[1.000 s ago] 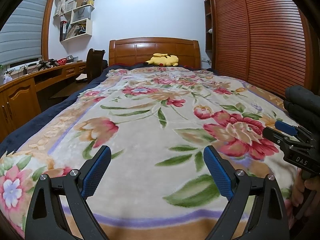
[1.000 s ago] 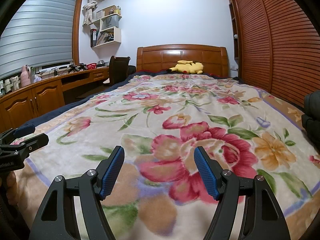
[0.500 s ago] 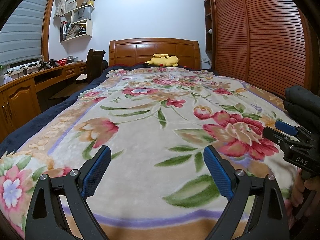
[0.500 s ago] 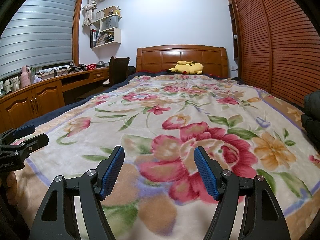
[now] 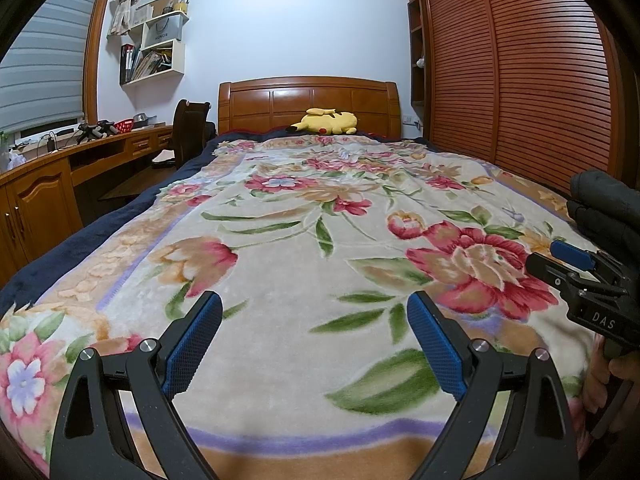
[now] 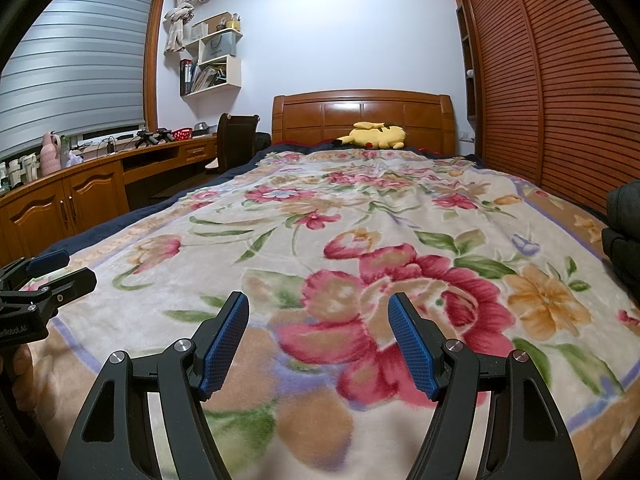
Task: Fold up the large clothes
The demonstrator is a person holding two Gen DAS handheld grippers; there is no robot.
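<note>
Over bed foot: 2 grippers, left gripper & right gripper, fingers released, nothing between. 1 dark folded garment at bed's right edge. 1 floral fleece blanket, 1 yellow plush toy.

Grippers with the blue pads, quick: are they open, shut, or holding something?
Left gripper: open, holding nothing, above the flowered fleece blanket.
Right gripper: open, holding nothing, above the same blanket.
</note>
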